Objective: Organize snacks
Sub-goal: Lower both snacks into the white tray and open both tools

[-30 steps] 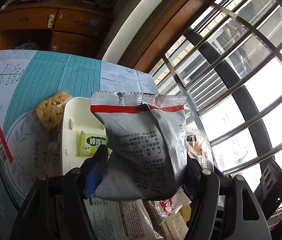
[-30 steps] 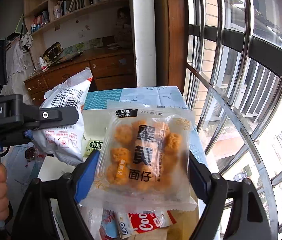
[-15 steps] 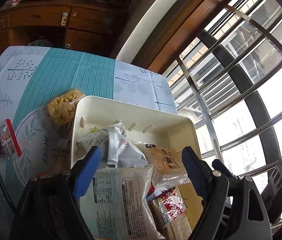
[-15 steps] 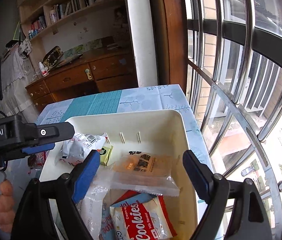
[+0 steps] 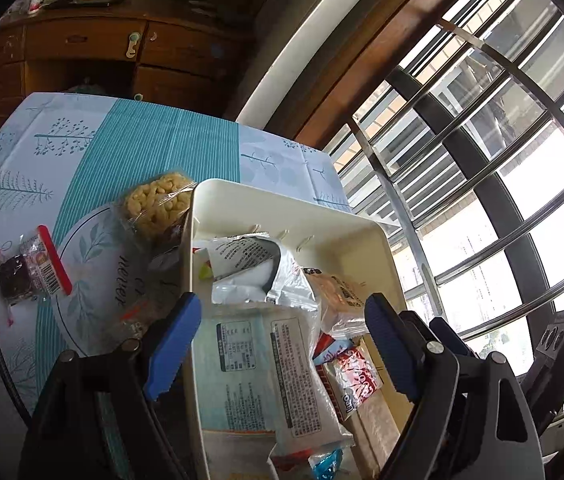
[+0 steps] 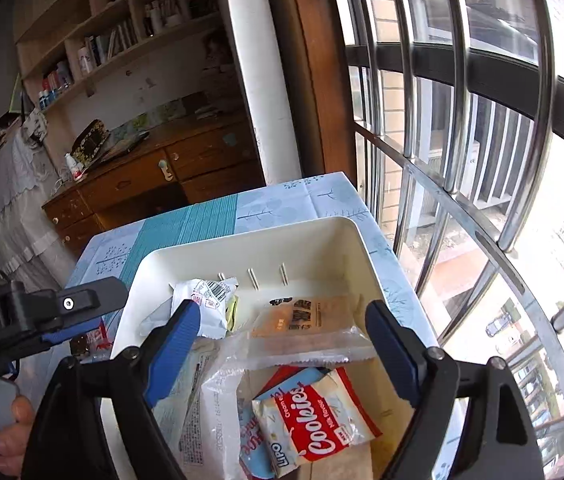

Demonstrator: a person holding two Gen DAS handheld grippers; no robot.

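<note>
Snacks (image 6: 314, 420) fill the bin (image 6: 346, 228); only left wrist view shows puffs (image 5: 157, 204); both grippers gape empty.

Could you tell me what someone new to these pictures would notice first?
First, the cream bin on the teal tablecloth by the barred window, heaped with packets, a red-and-white cookie pack nearest the camera. Beside the bin lies a bag of yellow puffs. Both the left gripper and right gripper hover open and empty.

Black hand-held gripper (image 6: 282, 352) frame, blue ribbed pads (image 6: 173, 344), silver screws (image 6: 434, 353).
</note>
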